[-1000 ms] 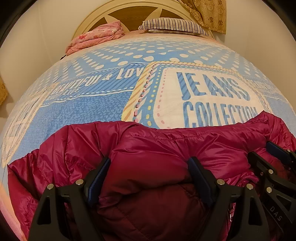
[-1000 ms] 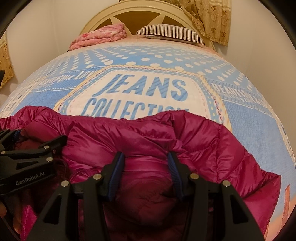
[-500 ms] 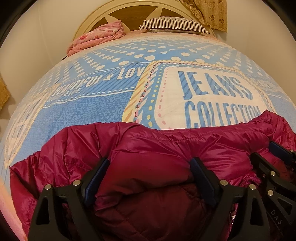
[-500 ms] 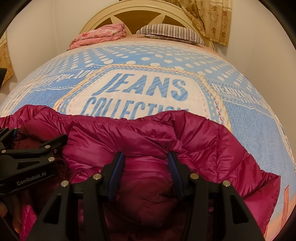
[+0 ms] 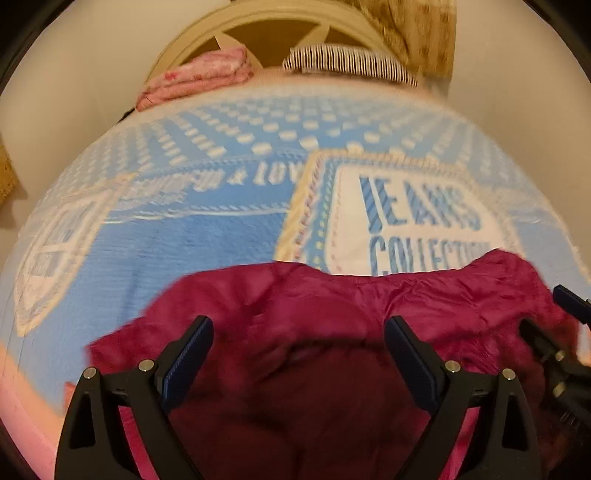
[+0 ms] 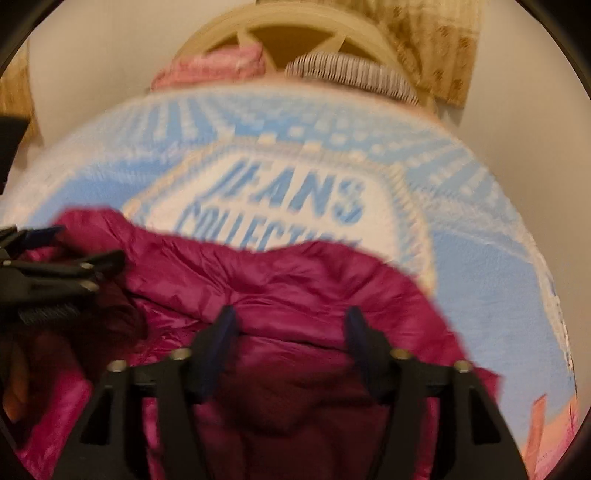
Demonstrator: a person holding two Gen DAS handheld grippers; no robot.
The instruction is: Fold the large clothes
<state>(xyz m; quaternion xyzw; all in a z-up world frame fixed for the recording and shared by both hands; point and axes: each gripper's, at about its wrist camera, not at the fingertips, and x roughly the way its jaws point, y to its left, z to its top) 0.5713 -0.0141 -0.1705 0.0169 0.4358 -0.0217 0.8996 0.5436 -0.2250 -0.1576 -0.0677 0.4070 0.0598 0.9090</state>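
A magenta puffer jacket (image 5: 332,302) lies bunched on the near end of the bed, also filling the lower half of the right wrist view as the jacket (image 6: 295,280). My left gripper (image 5: 298,328) hovers over its middle, jaws spread wide, pads clear of the fabric. My right gripper (image 6: 291,317) is over the jacket's right part; its jaws are opening, with a puffed fold lying between and below them, not pinched. Each gripper shows in the other's view: the right gripper (image 5: 561,332) at the right edge, the left gripper (image 6: 66,266) at the left edge.
The bed cover (image 5: 184,240) is blue and white with "JEANS COLLECTION" print. A folded pink blanket (image 5: 195,75) and a striped pillow (image 5: 347,62) lie by the headboard (image 5: 266,22). A patterned curtain (image 6: 436,44) hangs at the far right. Walls flank the bed.
Both grippers have lifted away from the jacket, which now looks smaller and lower. The right jaws have spread and released the fold they pinched; the left jaws widened slightly.
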